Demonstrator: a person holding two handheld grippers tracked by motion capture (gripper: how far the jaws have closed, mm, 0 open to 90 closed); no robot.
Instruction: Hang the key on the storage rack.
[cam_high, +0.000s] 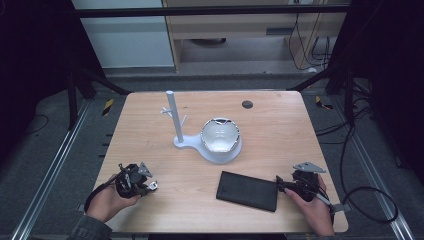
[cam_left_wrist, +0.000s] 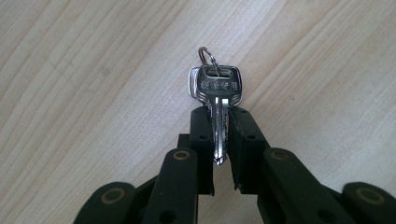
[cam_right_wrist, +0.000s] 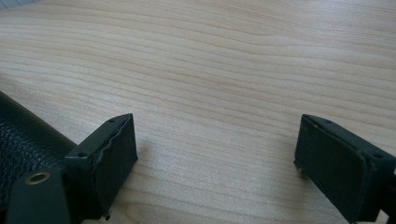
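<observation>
A silver key (cam_left_wrist: 216, 91) on a small split ring (cam_left_wrist: 208, 57) is pinched by its blade between the jaws of my left gripper (cam_left_wrist: 218, 122), head sticking out past the tips. From above, that gripper (cam_high: 150, 186) lies at the table's front left with the key (cam_high: 154, 185) at its tip. My right gripper (cam_right_wrist: 212, 154) stands open over bare wood at the front right (cam_high: 280, 184), just right of a black leather wallet (cam_high: 247, 191), whose edge (cam_right_wrist: 23, 130) shows beside its left jaw. A white stand with a post and pegs (cam_high: 172, 115) holds a white bowl (cam_high: 220, 135).
The wooden table (cam_high: 275, 130) has a dark round cable hole (cam_high: 247, 104) near its far edge. Cables lie on the floor to the right. Metal rails run along both sides of the table.
</observation>
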